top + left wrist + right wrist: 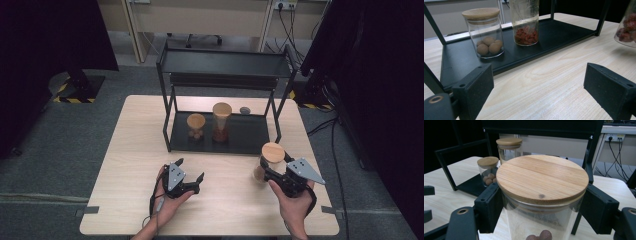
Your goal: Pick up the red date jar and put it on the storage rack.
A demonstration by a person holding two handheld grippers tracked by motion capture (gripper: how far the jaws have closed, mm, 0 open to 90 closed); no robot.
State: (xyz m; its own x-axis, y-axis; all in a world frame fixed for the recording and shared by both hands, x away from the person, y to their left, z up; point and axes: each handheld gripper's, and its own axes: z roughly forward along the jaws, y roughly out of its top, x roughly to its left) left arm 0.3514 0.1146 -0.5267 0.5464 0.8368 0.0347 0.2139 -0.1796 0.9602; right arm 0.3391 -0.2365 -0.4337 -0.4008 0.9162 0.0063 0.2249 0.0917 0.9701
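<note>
The right gripper (267, 171) is clamped on the upright jar (541, 195), right of the shelf (172, 136); left gripper (189, 172) jaws stand apart, empty.

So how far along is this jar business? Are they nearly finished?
It looks like two jars are done: a short jar of brown balls and a tall jar of red bits stand on the black rack's bottom shelf. In hand: the right gripper clamps a third jar, near the rack. Left to do, probably: setting it on the shelf. The left gripper waits open, empty.
</note>
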